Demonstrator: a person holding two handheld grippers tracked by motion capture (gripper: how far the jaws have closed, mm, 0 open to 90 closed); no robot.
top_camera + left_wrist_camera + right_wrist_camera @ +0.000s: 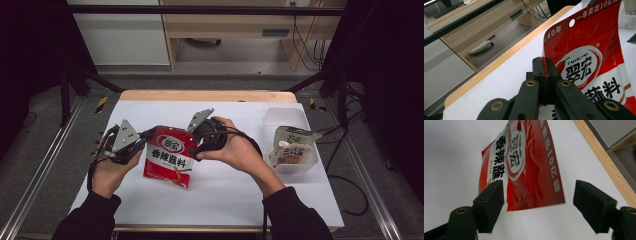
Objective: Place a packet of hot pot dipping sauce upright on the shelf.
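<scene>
A red and white sauce packet (169, 156) with Chinese lettering is held up over the white table cover. My left gripper (146, 135) is shut on the packet's upper left edge; in the left gripper view the jaws pinch the red packet (584, 57) at its side edge, my left gripper (545, 65) closed tight. My right gripper (196, 137) sits at the packet's upper right corner. In the right gripper view my right gripper (537, 203) stands open, its jaws wide apart, with the red packet (524, 167) just beyond them, its edge between the jaws.
A clear plastic tub (291, 125) at the right of the table holds a pale green spouted pouch (291, 146). The white cover ends at a wooden table edge (205, 95) at the back. Metal frame rails (40, 170) run along both sides.
</scene>
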